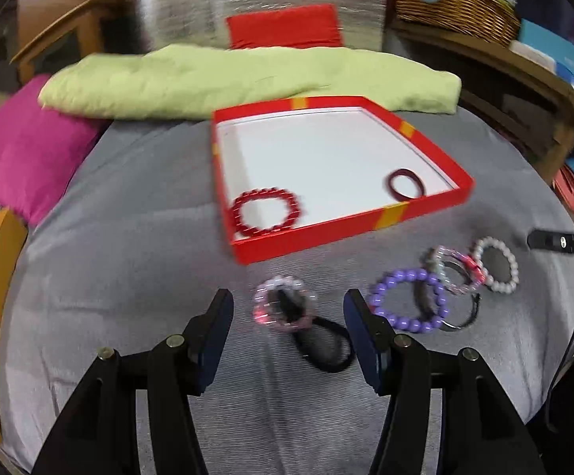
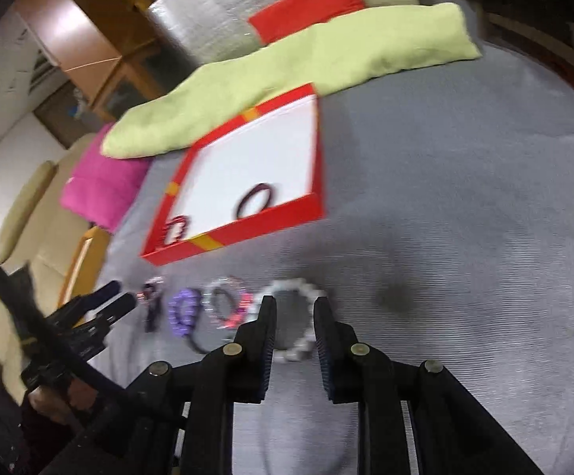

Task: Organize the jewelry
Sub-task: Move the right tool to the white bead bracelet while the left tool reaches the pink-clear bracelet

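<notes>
We see a grey bed cover (image 1: 128,277) carrying a shallow red box (image 1: 425,206) with a white floor, lying toward the far edge just in front of a green pillow (image 1: 247,79). Inside the box, a red beaded bracelet (image 1: 265,211) lies in its near left corner and a dark red ring-shaped band (image 1: 403,184) in its near right corner. On the cover in front of the box's near wall, the remaining jewelry is strung in a loose row: a pink-and-clear beaded bracelet (image 1: 285,303) overlapping a black hair tie (image 1: 326,346), then a purple beaded bracelet (image 1: 409,301), a clear-and-pink bracelet (image 1: 455,269) and a white beaded bracelet (image 1: 496,265), these three overlapping or touching. Our left claw (image 1: 288,310) is released, its jaws standing wide with the pink-and-clear bracelet seen between them but not pinched. Our right claw (image 2: 294,316) hangs over the white beaded bracelet (image 2: 292,316), its jaws narrowly parted and gripping nothing, with the bracelet's ring showing in the gap. A magenta cushion (image 1: 25,150) sits at the cover's far left corner.
</notes>
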The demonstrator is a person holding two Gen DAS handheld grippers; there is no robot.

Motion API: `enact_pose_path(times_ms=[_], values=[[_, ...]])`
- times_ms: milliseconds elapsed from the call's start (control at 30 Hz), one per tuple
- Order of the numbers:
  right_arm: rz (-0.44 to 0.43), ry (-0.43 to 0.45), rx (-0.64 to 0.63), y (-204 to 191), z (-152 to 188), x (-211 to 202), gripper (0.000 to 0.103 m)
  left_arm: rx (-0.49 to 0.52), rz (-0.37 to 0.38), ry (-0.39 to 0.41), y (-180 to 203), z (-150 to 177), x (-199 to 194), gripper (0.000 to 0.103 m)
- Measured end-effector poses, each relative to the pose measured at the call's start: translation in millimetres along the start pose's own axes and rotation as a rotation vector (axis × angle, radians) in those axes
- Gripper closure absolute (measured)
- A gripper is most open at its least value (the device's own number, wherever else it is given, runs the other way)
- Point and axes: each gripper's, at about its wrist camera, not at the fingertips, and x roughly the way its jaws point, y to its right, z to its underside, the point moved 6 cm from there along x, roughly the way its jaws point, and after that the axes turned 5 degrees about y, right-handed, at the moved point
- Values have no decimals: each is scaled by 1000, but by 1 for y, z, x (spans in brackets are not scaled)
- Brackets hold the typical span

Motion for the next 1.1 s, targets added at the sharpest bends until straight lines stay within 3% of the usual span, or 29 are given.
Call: enact_pose_path(times_ms=[367,567,767,833,967,1100], values=[[-110,-95,-52,-50,16,29,81,-6,26,-59,-3,11,8,45],[-138,-82,31,-47,10,35,81,-34,39,-95,-4,11,17,46],[-15,22,63,-24,-11,16,81,-55,28,-112,-13,13,21,49],[46,12,69,-10,-10,16,81,-73,33,-122,-17,14,23,57],[155,-33,35,5,-1,24,81,-87,52,-126,-17,15,22,63],[214,-79,-22,9,10,33,81,-87,49,-143,-16,17,26,64]])
